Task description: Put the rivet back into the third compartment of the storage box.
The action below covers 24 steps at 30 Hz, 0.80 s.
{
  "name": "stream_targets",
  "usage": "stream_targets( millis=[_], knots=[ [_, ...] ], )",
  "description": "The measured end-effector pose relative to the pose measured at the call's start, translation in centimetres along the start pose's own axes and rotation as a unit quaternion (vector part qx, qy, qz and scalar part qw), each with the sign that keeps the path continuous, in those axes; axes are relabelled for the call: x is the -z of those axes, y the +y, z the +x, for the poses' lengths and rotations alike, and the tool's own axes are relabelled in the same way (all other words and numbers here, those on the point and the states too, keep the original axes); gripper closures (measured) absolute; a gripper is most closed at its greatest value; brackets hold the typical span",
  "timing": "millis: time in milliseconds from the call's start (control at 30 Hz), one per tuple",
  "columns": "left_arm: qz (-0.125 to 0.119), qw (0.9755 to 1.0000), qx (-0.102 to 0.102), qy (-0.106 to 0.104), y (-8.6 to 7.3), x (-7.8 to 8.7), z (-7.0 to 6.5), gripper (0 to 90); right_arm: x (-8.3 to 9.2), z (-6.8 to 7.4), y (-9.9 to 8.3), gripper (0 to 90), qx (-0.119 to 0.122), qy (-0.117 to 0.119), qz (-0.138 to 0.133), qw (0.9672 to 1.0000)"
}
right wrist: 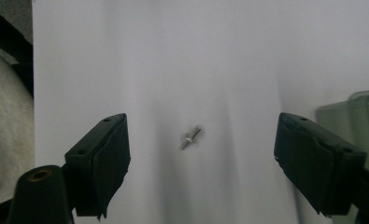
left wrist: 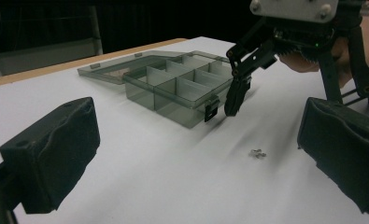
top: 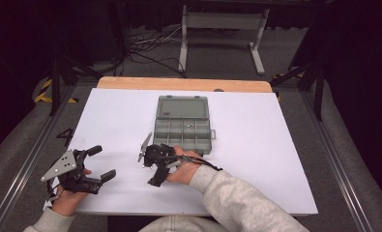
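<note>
A small metal screw (right wrist: 190,138) lies on the white table top (top: 256,145), also seen as a tiny glint in the left gripper view (left wrist: 257,153). My right gripper (right wrist: 203,140) points down over it, open, its pads wide on either side without touching the screw. In the high view the right gripper (top: 153,166) hangs just in front of the box's near left corner. A grey compartment box (top: 183,128) sits mid-table, its lid laid back flat. My left gripper (top: 103,163) rests at the near left, open with nothing between its pads (left wrist: 56,154).
One small metal part lies in a middle compartment of the box (left wrist: 182,88). The box's latch (left wrist: 211,110) faces the right gripper's finger (left wrist: 235,95). A wooden strip (top: 183,83) edges the table's far side. A sleeve (top: 237,203) crosses the near edge.
</note>
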<state>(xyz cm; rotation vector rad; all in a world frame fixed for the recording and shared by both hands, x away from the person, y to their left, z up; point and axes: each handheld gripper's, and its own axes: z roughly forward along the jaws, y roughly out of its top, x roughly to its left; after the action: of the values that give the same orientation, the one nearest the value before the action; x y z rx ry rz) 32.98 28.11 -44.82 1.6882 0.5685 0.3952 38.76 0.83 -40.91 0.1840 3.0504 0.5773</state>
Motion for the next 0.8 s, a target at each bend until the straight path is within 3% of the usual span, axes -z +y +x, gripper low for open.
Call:
stream_targets(
  millis=[200, 500, 800],
  knots=[
    [-0.001, 1.0, 0.0, -0.001, 0.0, 0.0, 0.0, 0.0, -1.0, 0.3, -0.1, 20.3, 0.004, 0.01, 0.005, 0.9999],
    [0.0, 1.0, 0.0, -0.002, 0.0, 0.0, 0.0, 0.0, -1.9, 0.0, -0.2, 28.8, 0.003, 0.022, 0.014, 0.9997],
    [0.0, 1.0, 0.002, -0.002, 0.0, 0.0, 0.0, 0.0, -2.2, 0.2, -0.2, 51.6, 0.004, 0.036, 0.02, 0.9991]
  ],
)
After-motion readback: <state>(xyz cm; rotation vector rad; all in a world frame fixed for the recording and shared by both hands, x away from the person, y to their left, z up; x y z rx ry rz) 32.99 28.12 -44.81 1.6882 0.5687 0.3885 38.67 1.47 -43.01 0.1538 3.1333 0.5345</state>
